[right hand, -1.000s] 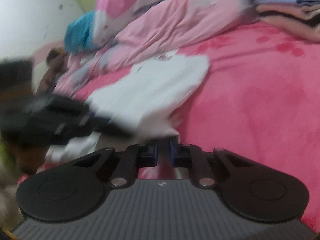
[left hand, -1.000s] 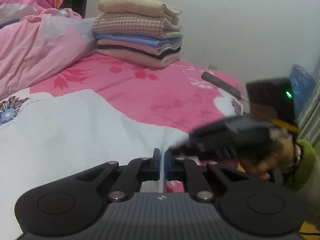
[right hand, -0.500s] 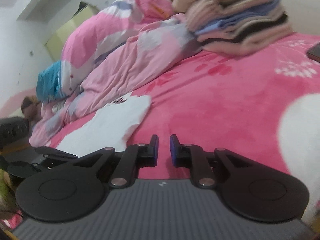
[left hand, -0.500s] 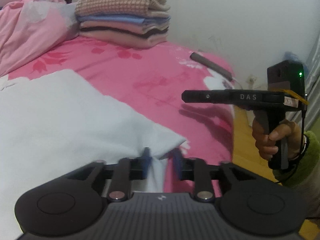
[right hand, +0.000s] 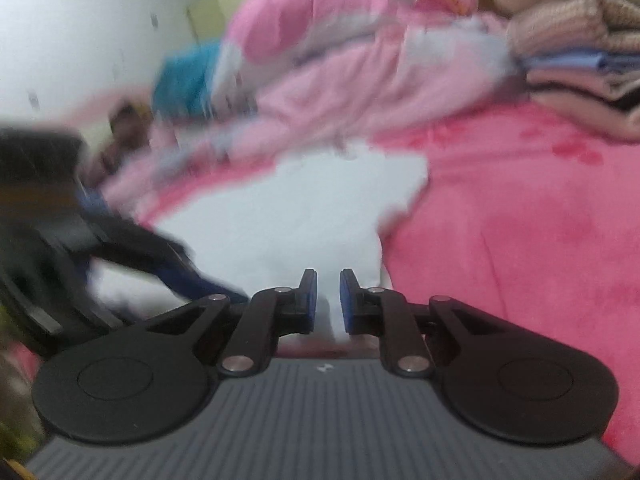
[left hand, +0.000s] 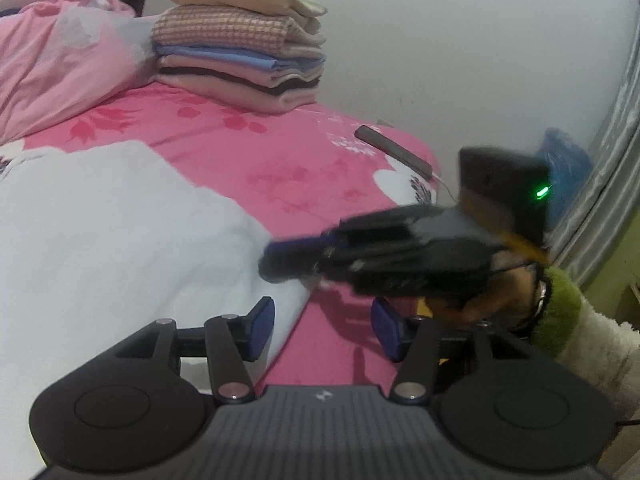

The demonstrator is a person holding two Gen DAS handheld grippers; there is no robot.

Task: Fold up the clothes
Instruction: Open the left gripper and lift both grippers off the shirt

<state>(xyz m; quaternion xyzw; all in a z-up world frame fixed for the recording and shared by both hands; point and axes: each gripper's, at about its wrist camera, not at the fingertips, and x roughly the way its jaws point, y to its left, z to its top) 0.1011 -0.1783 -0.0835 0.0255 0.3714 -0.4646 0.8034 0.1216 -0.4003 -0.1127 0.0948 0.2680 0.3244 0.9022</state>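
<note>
Plain white wall (left hand: 460,48) behind bed; pink floral bedsheet (left hand: 280,168); grey curtain (left hand: 616,152) at right.

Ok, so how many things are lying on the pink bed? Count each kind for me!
Pile of folded clothes: 1
White cloth spread flat: 1
Bunched-up pink quilt: 1
Dark flat bar near the far edge: 1
Total: 4

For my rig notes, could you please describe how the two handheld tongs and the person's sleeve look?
Both tongs, left and right, have black linkage arms with silver pivot pins, blue fingertip pads, round black discs and a ribbed grey body. The right unit carries a black box with a green light. The sleeve is fleecy white with a green cuff.
</note>
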